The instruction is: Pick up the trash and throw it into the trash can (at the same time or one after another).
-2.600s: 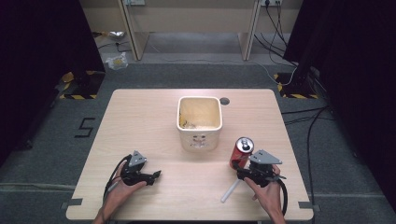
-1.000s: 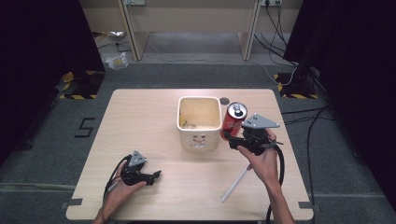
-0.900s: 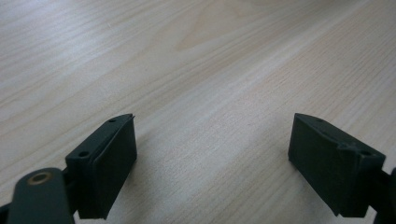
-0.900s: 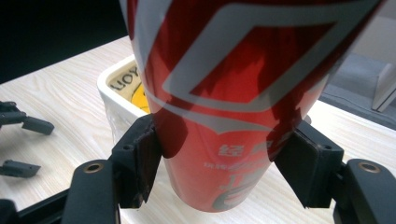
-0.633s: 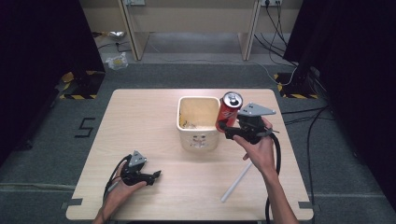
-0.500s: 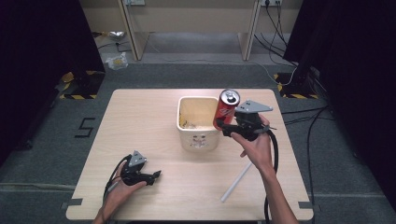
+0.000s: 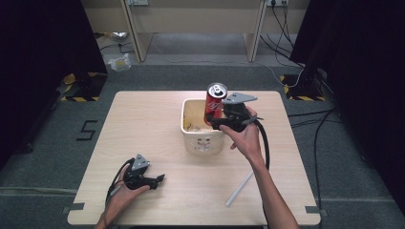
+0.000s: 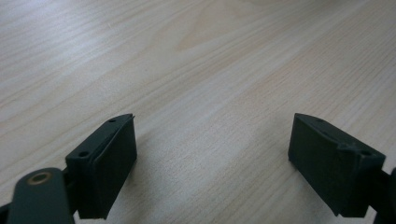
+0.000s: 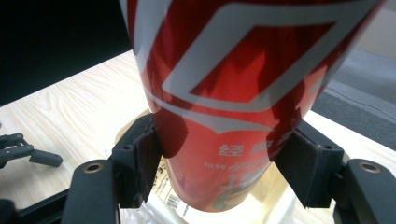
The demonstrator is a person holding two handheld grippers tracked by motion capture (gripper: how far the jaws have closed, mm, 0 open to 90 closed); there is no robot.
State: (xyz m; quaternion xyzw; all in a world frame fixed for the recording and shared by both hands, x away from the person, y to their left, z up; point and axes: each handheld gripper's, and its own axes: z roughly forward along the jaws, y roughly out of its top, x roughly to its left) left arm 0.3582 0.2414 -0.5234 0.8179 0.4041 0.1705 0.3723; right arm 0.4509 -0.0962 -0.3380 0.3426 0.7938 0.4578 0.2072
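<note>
We clamp the right gripper [image 7: 216,119] on the can [image 7: 214,102], upright above the bin [image 7: 189,135], ready for release. Our left gripper [image 7: 155,181] rests on the table [image 7: 143,119], jaws apart, clear of the work.

Pale wooden table [image 7: 143,124] (cream tub [image 7: 203,136], white stick [image 7: 239,189], left claw [image 7: 160,179]).
</note>
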